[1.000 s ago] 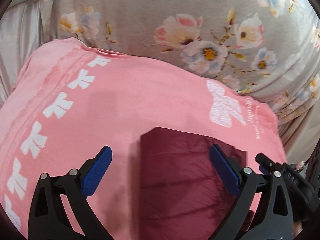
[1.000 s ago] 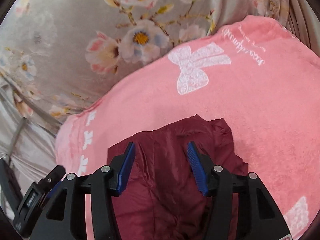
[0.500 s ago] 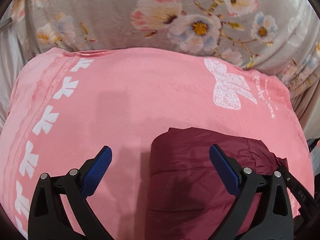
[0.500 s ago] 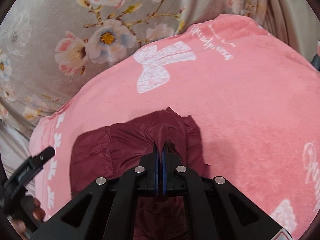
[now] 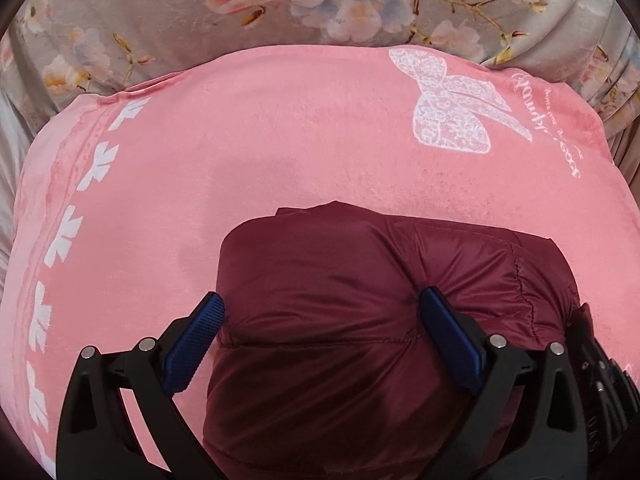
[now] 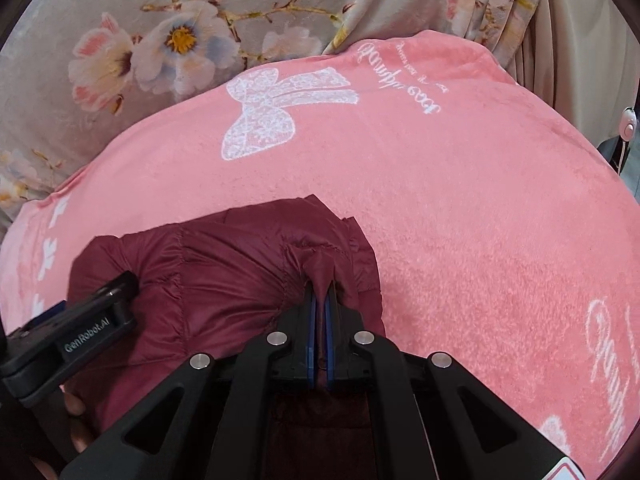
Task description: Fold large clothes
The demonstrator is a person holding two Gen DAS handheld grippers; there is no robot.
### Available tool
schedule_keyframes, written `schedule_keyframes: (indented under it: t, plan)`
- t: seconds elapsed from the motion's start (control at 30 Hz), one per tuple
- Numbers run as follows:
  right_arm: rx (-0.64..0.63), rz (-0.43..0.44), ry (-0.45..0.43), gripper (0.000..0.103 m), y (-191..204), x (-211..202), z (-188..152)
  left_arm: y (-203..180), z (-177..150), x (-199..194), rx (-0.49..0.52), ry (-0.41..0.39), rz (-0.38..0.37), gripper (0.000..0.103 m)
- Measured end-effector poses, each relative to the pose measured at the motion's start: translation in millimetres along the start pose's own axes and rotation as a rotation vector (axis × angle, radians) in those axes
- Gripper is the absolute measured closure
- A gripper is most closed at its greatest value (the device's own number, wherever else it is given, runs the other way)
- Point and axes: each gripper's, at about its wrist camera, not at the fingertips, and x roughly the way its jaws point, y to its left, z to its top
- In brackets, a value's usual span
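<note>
The maroon puffer jacket (image 5: 360,320) lies bunched and partly folded on a pink blanket (image 5: 280,140), filling the lower middle of the left wrist view and running out of frame at six o'clock. In the right wrist view the same jacket (image 6: 224,280) sits from about seven to six o'clock, its far edge rounded and puffy.

The right gripper (image 6: 320,300) has its blue pads pressed together on a raised ridge of the jacket's fabric, which stands up in a small peak just beyond the tips.

The left gripper (image 5: 320,320) is spread wide, one blue pad at the jacket's left edge around eight o'clock and the other resting on the quilted surface near four o'clock. The pads seem to touch the fabric without squeezing it, though the lens distortion makes that hard to judge. Its black body also shows in the right wrist view at eight o'clock, lying over the jacket.

A white lace bow print (image 6: 280,112) marks the blanket at twelve o'clock. Beyond the blanket, a grey floral sheet (image 5: 160,20) spans ten to two o'clock.
</note>
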Motion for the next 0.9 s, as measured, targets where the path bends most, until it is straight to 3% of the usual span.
schedule_keyframes:
  t: [0.5,0.9]
  plan:
    - [-0.012,0.018,-0.033,0.099,-4,29,-14,-15,-17,21,0.003,-0.114,0.067,0.005]
    - [-0.007,0.024,-0.046,0.099,-3,34,-19,-21,-21,25,0.015,-0.152,0.104,0.005]
